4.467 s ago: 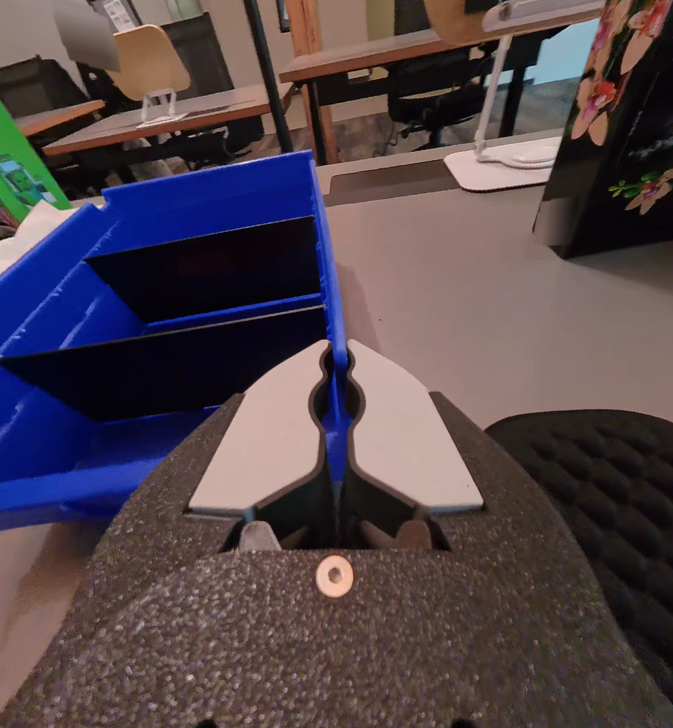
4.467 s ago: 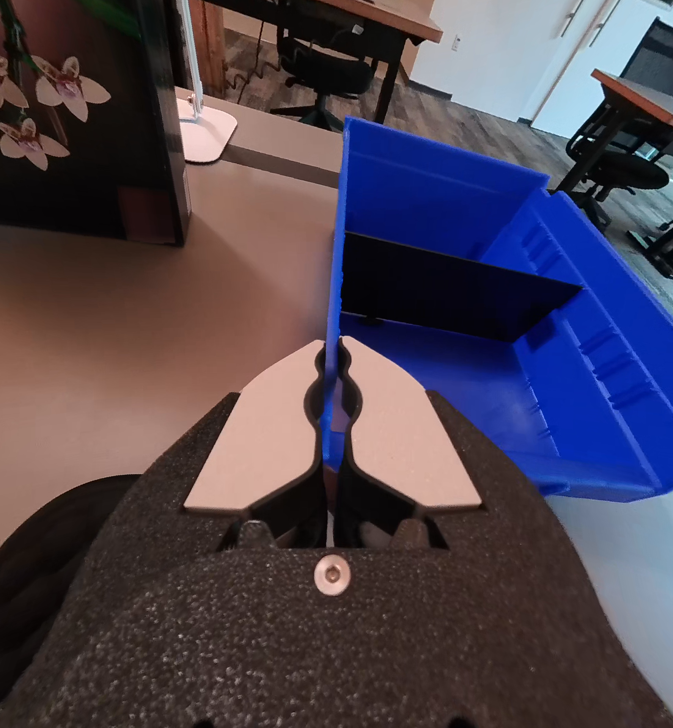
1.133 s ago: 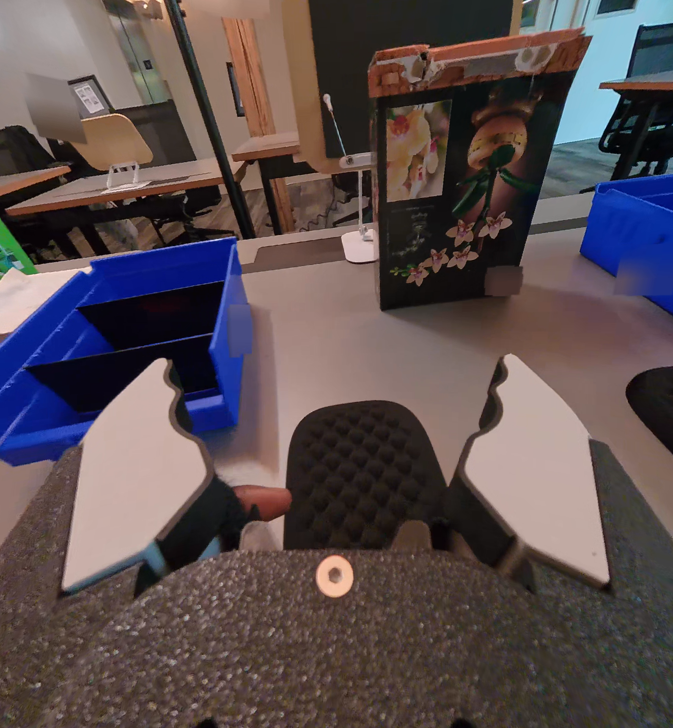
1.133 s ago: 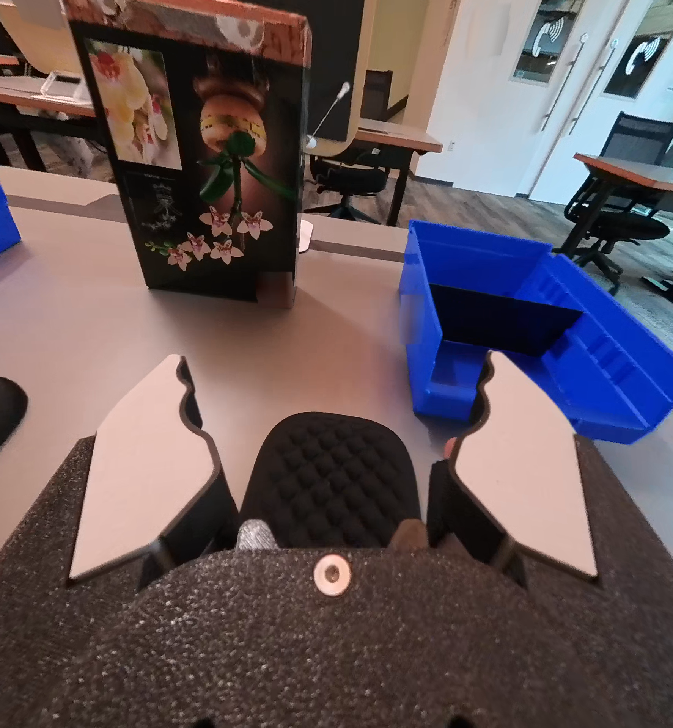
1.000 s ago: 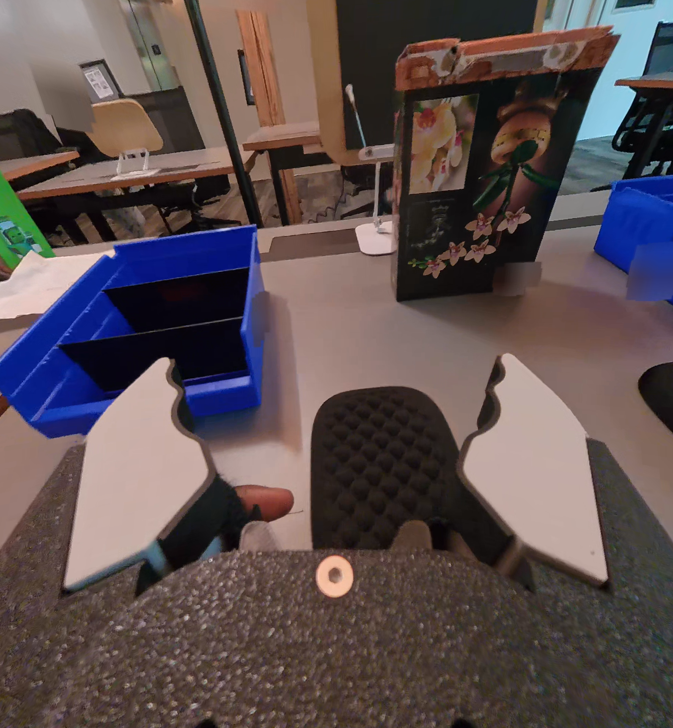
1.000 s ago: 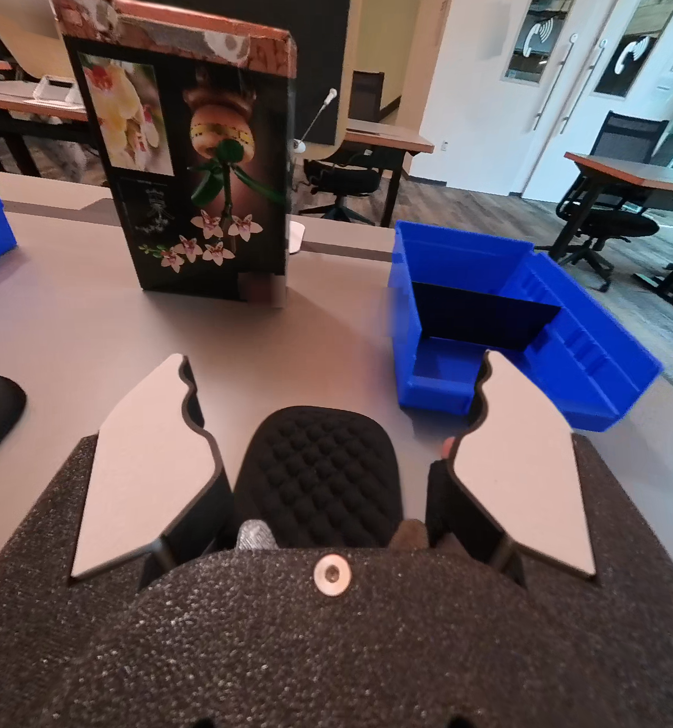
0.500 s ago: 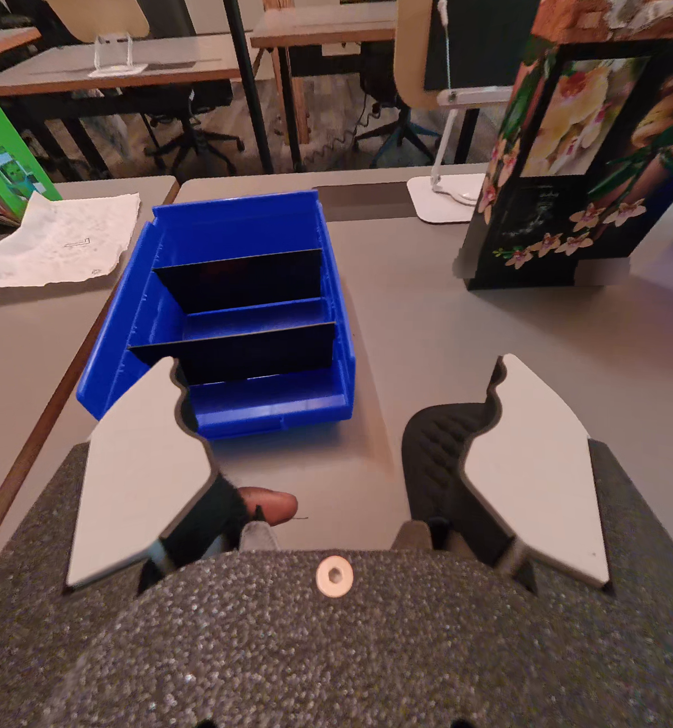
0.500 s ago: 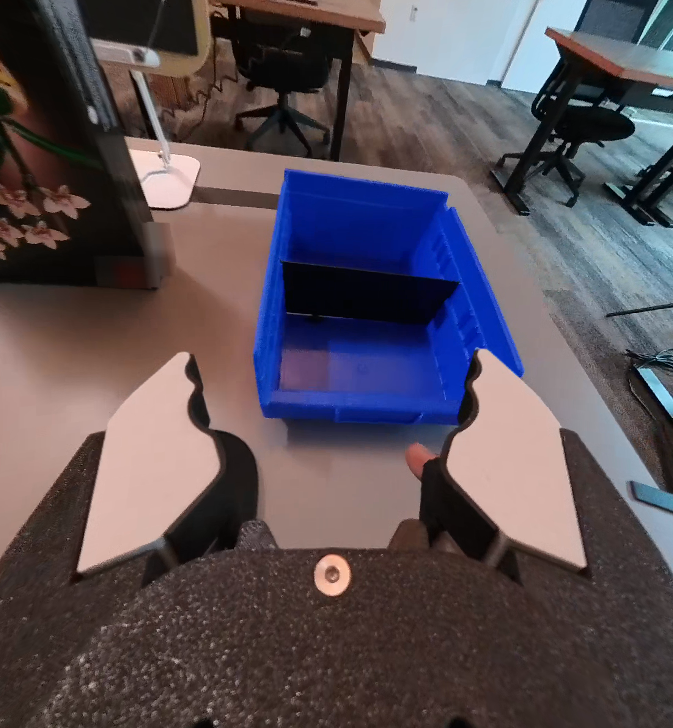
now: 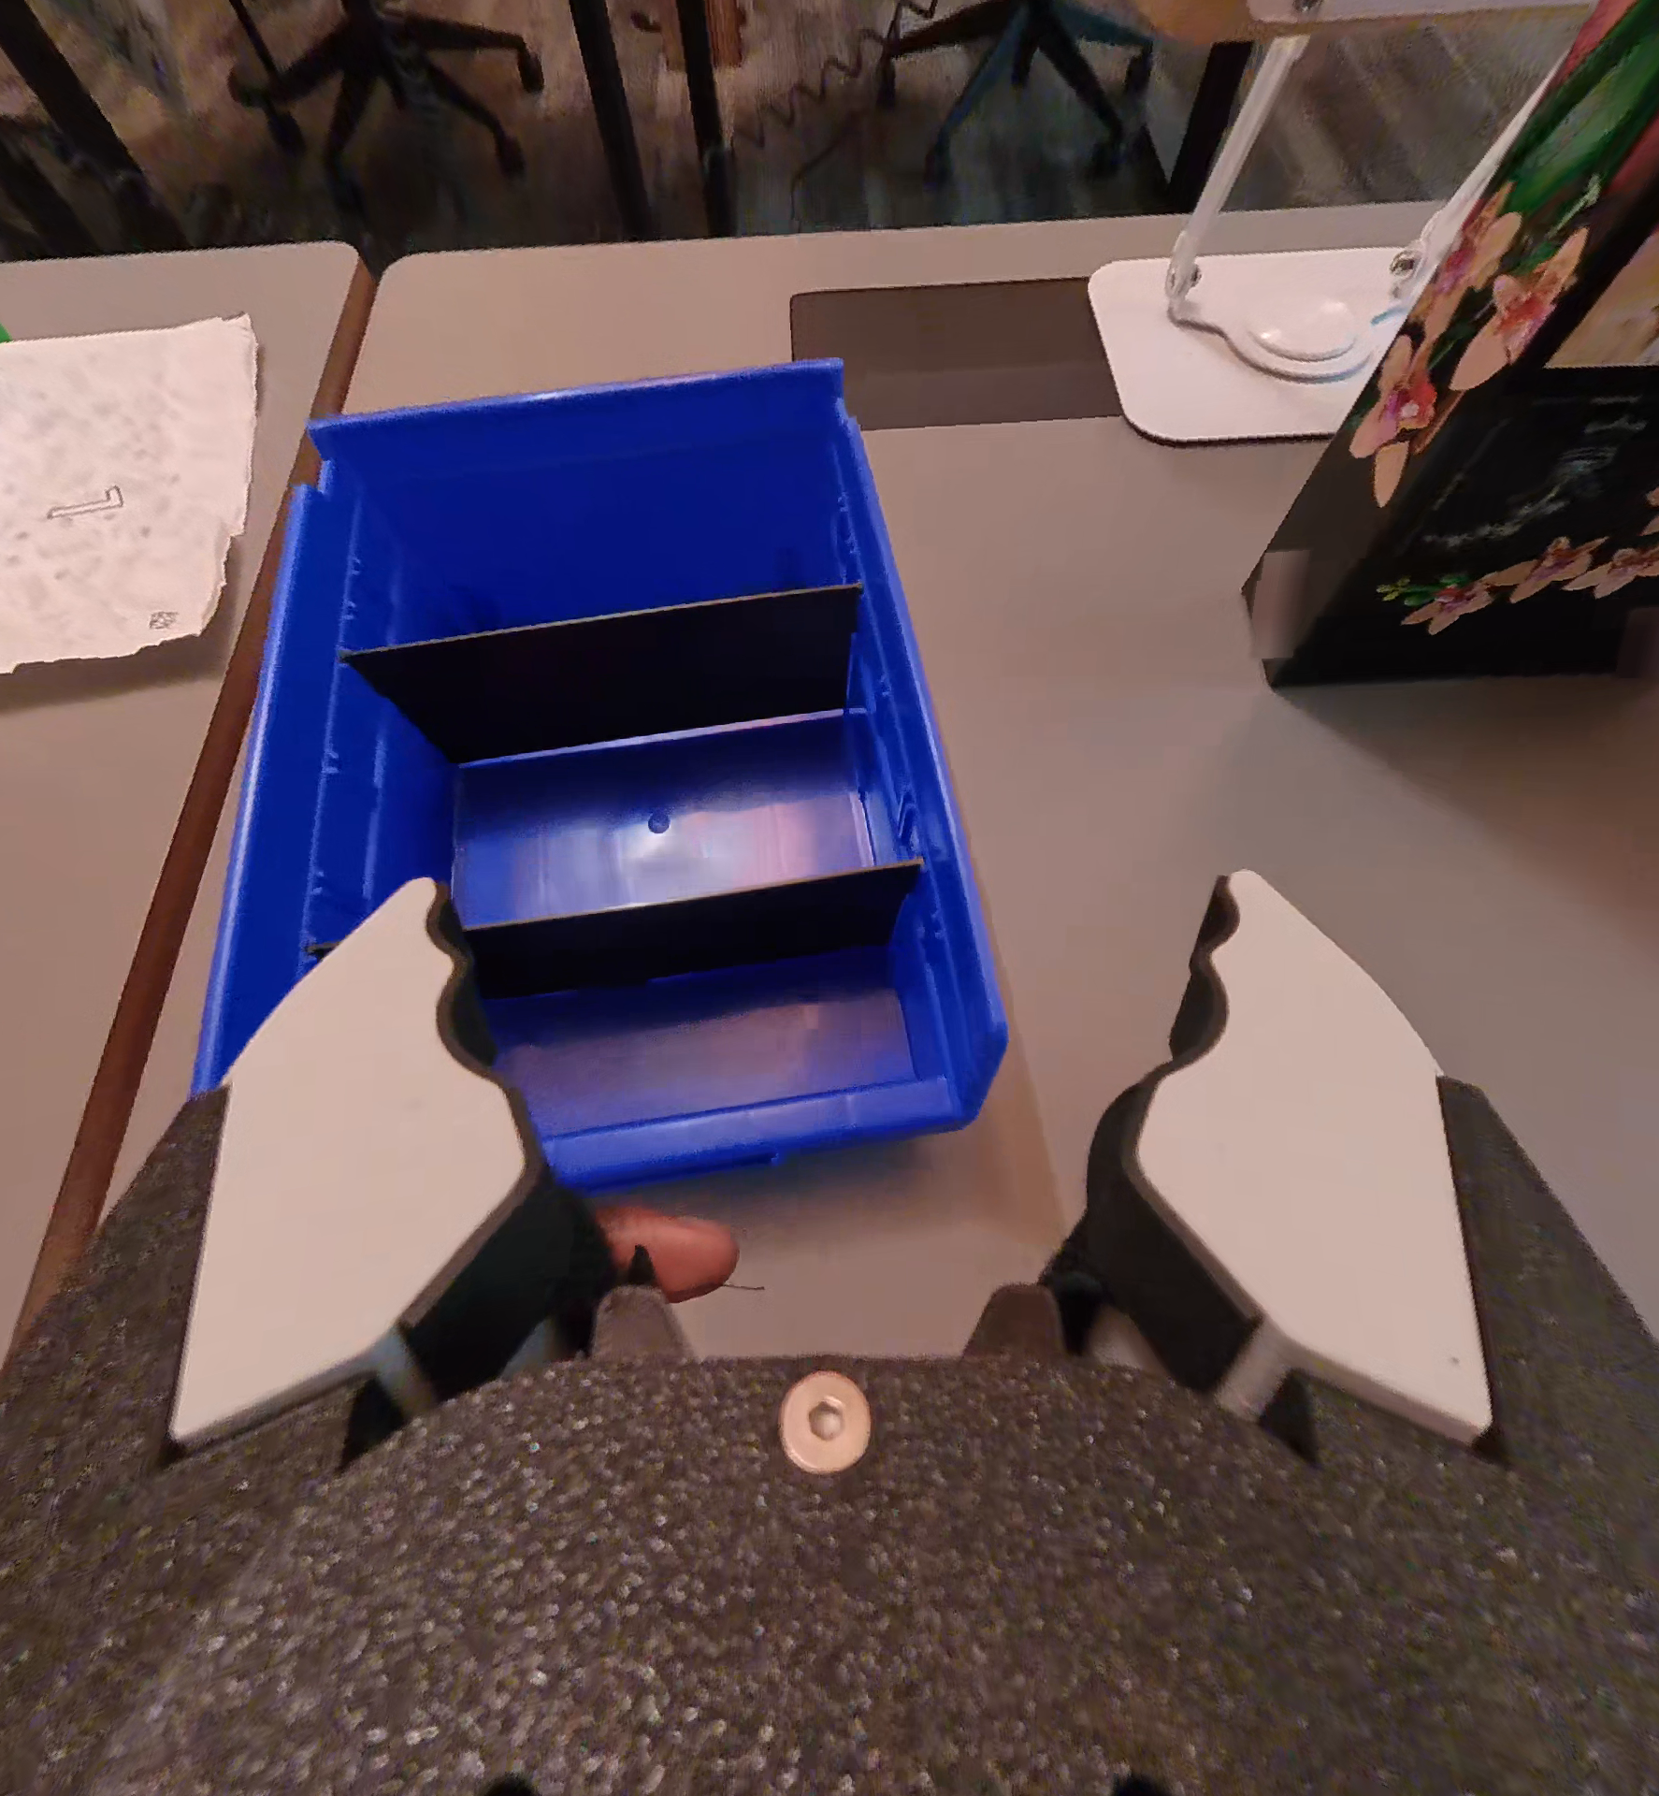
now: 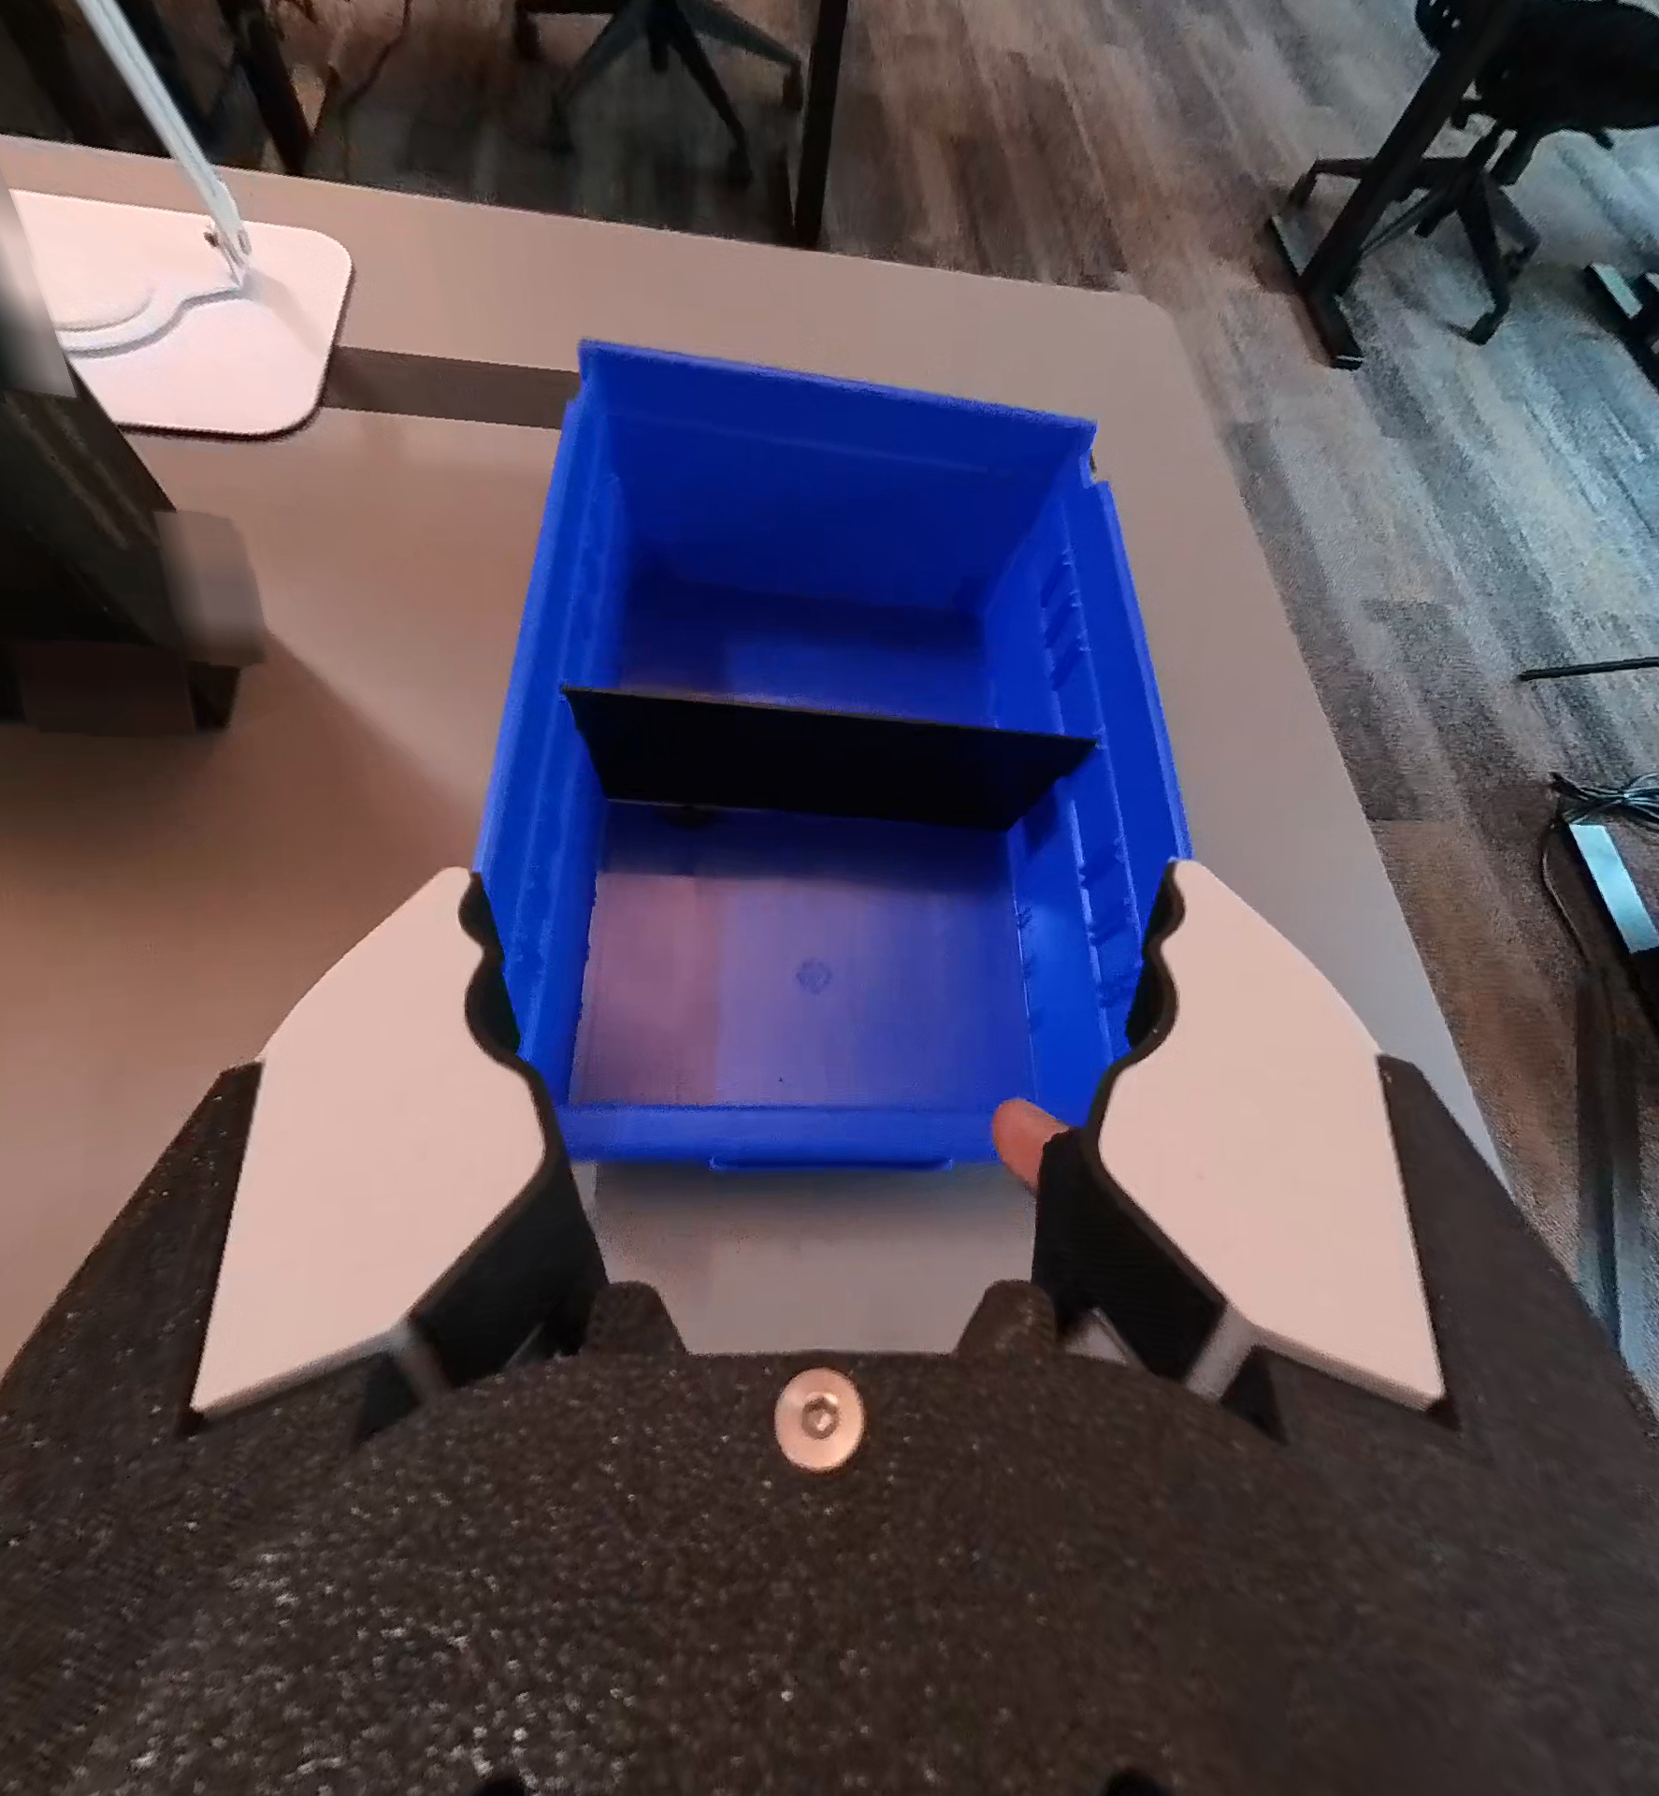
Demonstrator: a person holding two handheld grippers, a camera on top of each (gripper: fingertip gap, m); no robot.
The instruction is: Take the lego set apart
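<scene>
1. Left gripper (image 9: 830, 938) hangs above the grey table (image 9: 1146, 777) with its jaws spread wide, holding nothing and touching nothing; a bare fingertip (image 9: 680, 1263) shows under its left finger.
2. Right gripper (image 10: 821, 928) is likewise wide apart and empty, poised over the near end of a blue bin with one divider (image 10: 1137, 777); a fingertip in a dark fingerless glove (image 10: 1025, 1142) shows by its right finger.
3. Just beyond the left gripper sits a blue bin with two black dividers (image 9: 942, 875), all three compartments bare.
4. Right of that bin, well apart from it, stands the lego set box (image 9: 1525, 505), black with printed orchids, upright.
5. Behind the box rests a white lamp base (image 9: 1224, 360).
6. Left of that bin, on the neighbouring table, lies a crumpled paper sheet (image 9: 77, 486).
</scene>
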